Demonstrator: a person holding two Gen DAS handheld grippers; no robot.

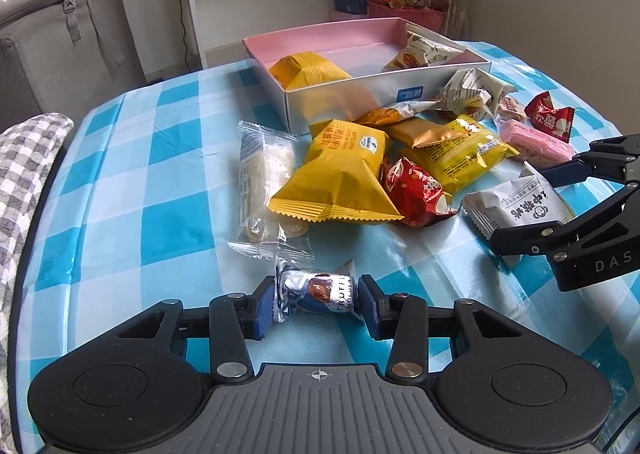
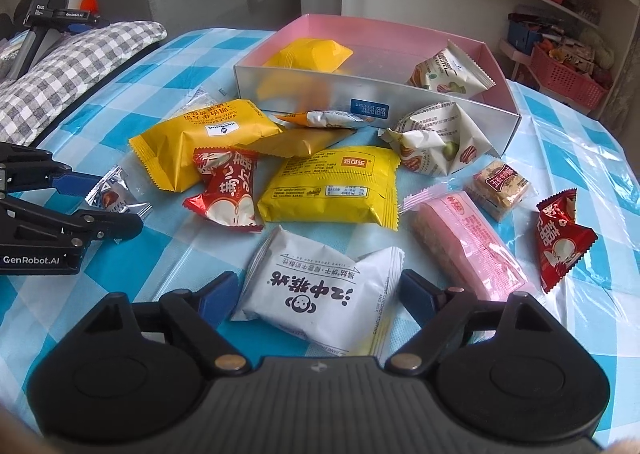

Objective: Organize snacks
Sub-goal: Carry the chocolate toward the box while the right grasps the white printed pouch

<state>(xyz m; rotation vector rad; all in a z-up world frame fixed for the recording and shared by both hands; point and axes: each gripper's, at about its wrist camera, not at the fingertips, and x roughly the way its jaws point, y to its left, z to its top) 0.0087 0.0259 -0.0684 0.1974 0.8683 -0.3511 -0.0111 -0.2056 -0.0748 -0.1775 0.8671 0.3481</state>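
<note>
My left gripper (image 1: 316, 294) is shut on a small silver and blue truffle chocolate (image 1: 316, 290), with a blue pad against each end of its wrapper, low over the checked tablecloth. A white snack packet with black print (image 2: 320, 286) lies flat between the fingers of my right gripper (image 2: 320, 288); the pads stand close to its side edges without squeezing it, so that gripper is open. The right wrist view shows the left gripper (image 2: 114, 202) at the left. Behind the pile of loose snacks stands a pink-lined box (image 1: 280, 94) holding a yellow packet (image 1: 308, 70) and a white one (image 1: 420, 52).
Loose on the cloth are yellow packets (image 2: 332, 186), red ones (image 2: 228, 186), a pink bar (image 2: 468, 242), a clear-wrapped bar (image 1: 266, 186) and a small cracker pack (image 2: 500, 186). A grey checked cushion (image 2: 72, 66) lies at the table's left edge. Shelves with baskets stand behind.
</note>
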